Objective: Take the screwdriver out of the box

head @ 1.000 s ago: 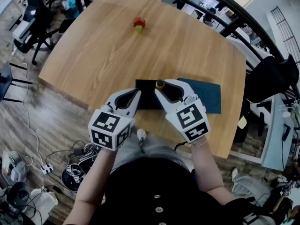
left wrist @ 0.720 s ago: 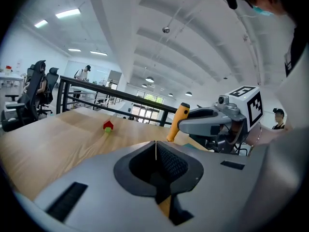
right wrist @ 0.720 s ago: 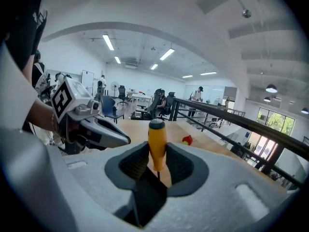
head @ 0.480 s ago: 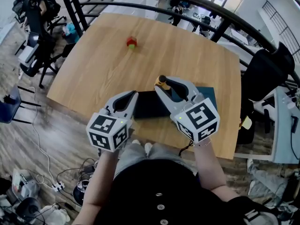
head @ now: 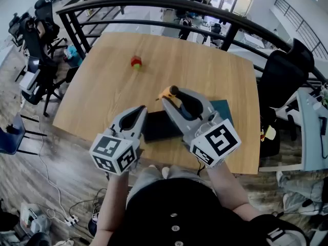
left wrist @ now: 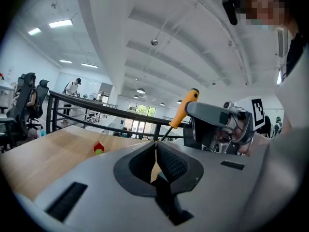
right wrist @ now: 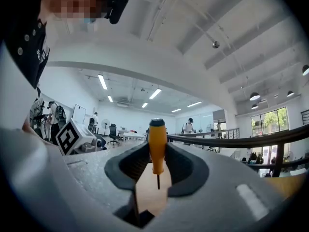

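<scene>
The screwdriver (head: pixel 167 91) has an orange handle and a thin dark shaft; my right gripper (head: pixel 172 96) is shut on the handle and holds it up in the air, above the table. In the right gripper view the handle (right wrist: pixel 157 146) stands upright between the pads, shaft pointing down. The dark open box (head: pixel 161 126) lies near the table's front edge, with its teal lid (head: pixel 222 109) to the right. My left gripper (head: pixel 141 109) hovers over the box's left end, jaws shut and empty (left wrist: pixel 155 146). From there the screwdriver (left wrist: pixel 185 108) shows tilted in the right gripper (left wrist: pixel 217 124).
A small red and green toy (head: pixel 136 62) sits far back on the wooden table (head: pixel 97 76). A black railing (head: pixel 154 4) runs behind the table. Office chairs stand to the left (head: pixel 43 35) and right (head: pixel 287 70). Cables lie on the floor below.
Both grippers have risen. The right one has lifted the screwdriver up out of the box and tilted toward level; the left one has come up beside it, still shut.
</scene>
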`<state>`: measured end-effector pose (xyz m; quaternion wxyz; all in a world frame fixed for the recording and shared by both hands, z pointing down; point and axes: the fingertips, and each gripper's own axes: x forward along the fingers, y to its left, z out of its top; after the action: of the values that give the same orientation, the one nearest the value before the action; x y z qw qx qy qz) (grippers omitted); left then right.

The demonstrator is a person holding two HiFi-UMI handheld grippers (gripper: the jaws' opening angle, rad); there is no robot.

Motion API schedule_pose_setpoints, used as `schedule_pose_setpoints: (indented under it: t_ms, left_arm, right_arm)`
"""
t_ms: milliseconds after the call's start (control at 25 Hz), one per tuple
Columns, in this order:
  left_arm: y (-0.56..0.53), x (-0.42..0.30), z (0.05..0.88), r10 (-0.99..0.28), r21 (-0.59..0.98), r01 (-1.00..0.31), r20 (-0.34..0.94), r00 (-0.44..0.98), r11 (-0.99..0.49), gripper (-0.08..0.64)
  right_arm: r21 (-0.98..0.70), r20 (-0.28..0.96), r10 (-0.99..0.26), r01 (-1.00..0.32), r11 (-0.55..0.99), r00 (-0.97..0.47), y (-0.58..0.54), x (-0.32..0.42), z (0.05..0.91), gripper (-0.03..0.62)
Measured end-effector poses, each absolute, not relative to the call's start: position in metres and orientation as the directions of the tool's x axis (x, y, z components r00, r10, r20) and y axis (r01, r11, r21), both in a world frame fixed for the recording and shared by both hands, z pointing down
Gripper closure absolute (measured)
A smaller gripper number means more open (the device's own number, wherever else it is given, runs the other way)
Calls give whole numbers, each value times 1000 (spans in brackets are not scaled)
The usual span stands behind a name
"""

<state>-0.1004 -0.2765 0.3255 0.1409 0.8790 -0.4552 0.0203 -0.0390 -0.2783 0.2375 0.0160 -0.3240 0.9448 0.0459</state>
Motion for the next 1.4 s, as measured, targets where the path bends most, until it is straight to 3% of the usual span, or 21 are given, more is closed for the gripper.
schedule_pose_setpoints:
  t_ms: [400, 1400]
  left_arm:
    - [-272, -96, 312, -787, 212, -786, 103, 609, -581, 537]
    - [-274, -105, 346, -789, 257, -809, 200, 580, -529, 538]
  right_arm:
    - [72, -38, -600, -601, 796, -799, -274, -37, 250, 482]
    - [25, 23, -617, -616, 787, -787, -279, -37, 282, 482]
